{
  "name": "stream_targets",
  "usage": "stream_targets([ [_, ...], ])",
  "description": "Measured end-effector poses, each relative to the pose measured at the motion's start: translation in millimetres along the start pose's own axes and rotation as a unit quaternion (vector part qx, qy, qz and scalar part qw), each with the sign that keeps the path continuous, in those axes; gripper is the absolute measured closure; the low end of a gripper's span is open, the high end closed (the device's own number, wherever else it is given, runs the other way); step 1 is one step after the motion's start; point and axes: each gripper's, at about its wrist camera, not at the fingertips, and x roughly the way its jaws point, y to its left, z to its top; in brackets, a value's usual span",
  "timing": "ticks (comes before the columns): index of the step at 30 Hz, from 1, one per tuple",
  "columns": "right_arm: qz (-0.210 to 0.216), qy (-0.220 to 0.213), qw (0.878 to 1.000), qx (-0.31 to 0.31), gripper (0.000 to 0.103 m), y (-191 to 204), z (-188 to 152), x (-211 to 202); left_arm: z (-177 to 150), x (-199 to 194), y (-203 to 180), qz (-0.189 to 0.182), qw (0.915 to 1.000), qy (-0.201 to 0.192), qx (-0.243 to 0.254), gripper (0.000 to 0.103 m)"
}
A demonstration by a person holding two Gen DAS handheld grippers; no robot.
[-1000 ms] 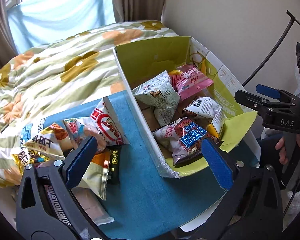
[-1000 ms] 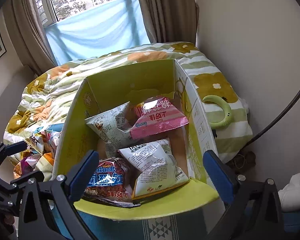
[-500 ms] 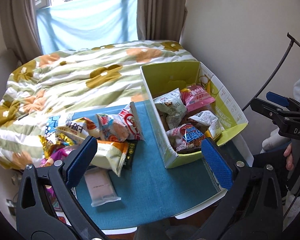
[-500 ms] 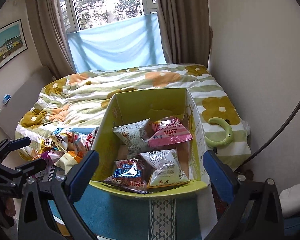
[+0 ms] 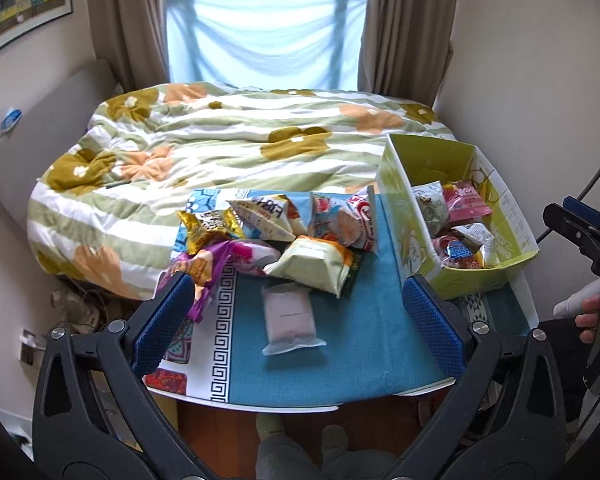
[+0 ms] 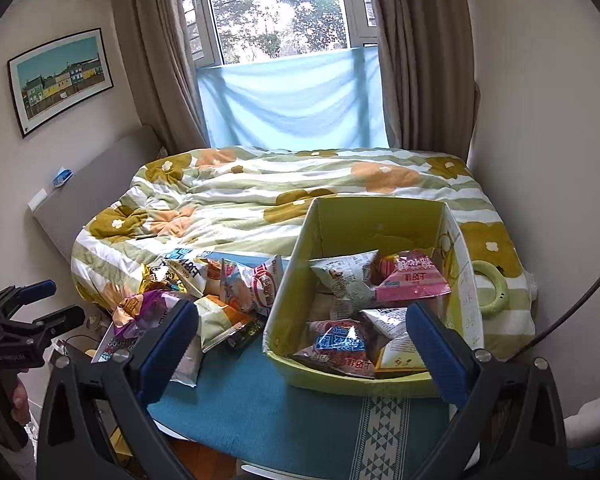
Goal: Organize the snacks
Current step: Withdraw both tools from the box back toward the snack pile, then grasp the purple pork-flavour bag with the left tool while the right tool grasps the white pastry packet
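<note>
Both jaw pairs stand wide apart, gripping nothing. Left gripper (image 5: 296,312) hangs back off the near edge of the blue table cloth (image 5: 364,336); right gripper (image 6: 302,344) hangs over the near rim of the yellow-green box (image 6: 300,248).

The box, ahead-right of the left jaws, holds several packets, a pink packet (image 6: 412,280) at the back. The loose snack pile (image 5: 276,228) is ahead and slightly left of the left jaws, touching packets overlapping. The pale pink packet (image 5: 290,318) lies apart from the pile, directly between and just ahead of the left jaws, long axis running away from them.

Judgement: left gripper is nearer and should take it first; right is placed for the box.

Writing: Chinese print on several packets, too small to read; "Genrobot"-like mark on the left gripper body, unclear.
</note>
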Motion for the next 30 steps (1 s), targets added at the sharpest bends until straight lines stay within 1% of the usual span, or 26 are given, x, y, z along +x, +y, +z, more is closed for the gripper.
stream_targets([
  [4,0.012,-0.005,1.0,-0.025,0.0,28,-6,9,-8,3,33,0.016,0.9999,0.003,-0.005,0.0],
  [8,0.019,-0.003,0.999,-0.048,0.0,60,-14,23,-12,13,64,0.011,0.9999,0.011,-0.007,0.0],
  [12,0.034,0.002,0.998,-0.05,0.0,90,-21,40,-11,32,94,0.005,0.9997,0.025,0.006,0.0],
  [14,0.032,0.019,0.998,-0.054,0.0,105,-25,54,-10,46,107,-0.002,0.9993,0.035,0.013,0.0],
  [17,0.017,0.047,0.998,-0.041,0.0,125,-32,76,-9,70,125,-0.017,0.998,0.056,0.025,0.0],
  [19,0.008,0.055,0.998,-0.027,0.0,136,-38,89,-9,89,135,-0.025,0.9967,0.069,0.036,0.0],
  [21,0.007,0.064,0.998,-0.016,0.0,146,-46,104,-10,108,143,-0.036,0.995,0.082,0.045,0.0],
  [24,-0.007,0.091,0.996,-0.007,0.0,162,-61,134,-14,137,151,-0.054,0.9914,0.104,0.058,0.0],
  [30,-0.022,0.138,0.99,0.021,0.0,183,-95,186,-24,191,156,-0.07,0.9831,0.146,0.086,0.0],
])
